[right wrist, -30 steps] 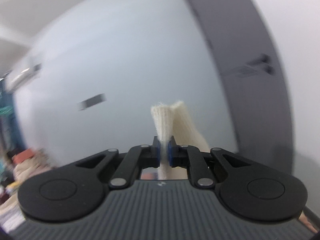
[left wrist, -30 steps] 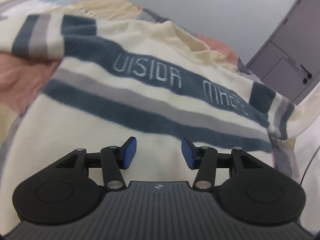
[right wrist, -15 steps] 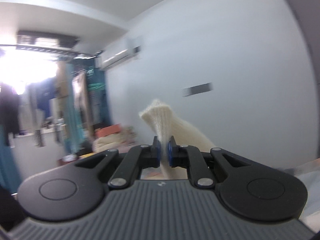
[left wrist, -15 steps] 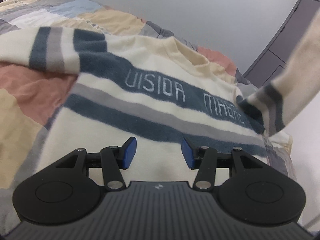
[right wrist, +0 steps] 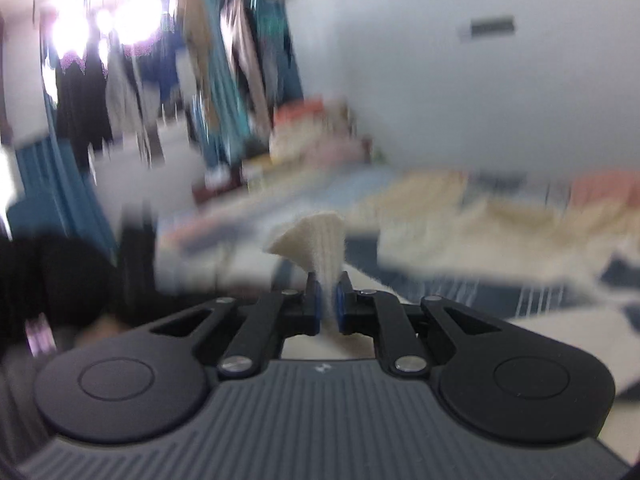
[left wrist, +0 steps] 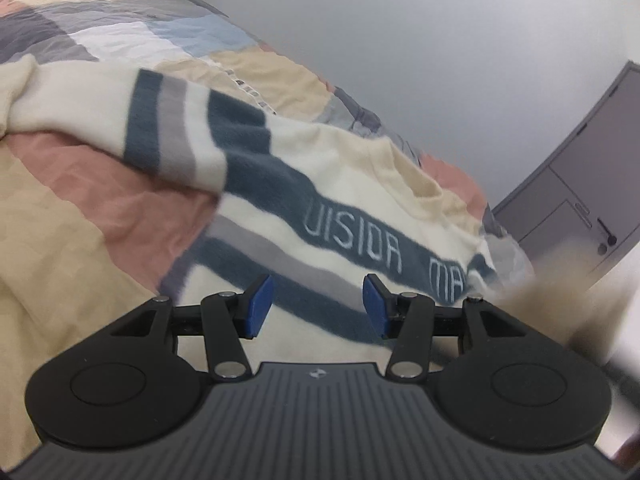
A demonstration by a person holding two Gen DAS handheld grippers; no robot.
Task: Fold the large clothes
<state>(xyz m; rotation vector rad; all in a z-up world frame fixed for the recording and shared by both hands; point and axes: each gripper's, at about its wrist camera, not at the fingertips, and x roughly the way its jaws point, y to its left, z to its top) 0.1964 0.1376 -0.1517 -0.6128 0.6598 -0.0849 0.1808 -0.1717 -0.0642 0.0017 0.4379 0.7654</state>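
A cream sweater with dark blue and grey stripes and pale lettering lies face up on the bed. Its left sleeve stretches out to the left. My left gripper is open and empty, low over the sweater's lower front. My right gripper is shut on the ribbed cream cuff of the other sleeve. That sleeve shows as a blurred cream mass at the right of the left wrist view. The right wrist view is motion-blurred, with the sweater beyond the cuff.
The bed has a patchwork cover in pink, beige, grey and blue. A grey door stands in the white wall beyond the bed. Hanging clothes and stacked items show blurred across the room.
My right gripper has swung down and leftward with the cuff, from facing the wall to facing the bed. The lifted sleeve now hangs close by my left gripper, which shifted left.
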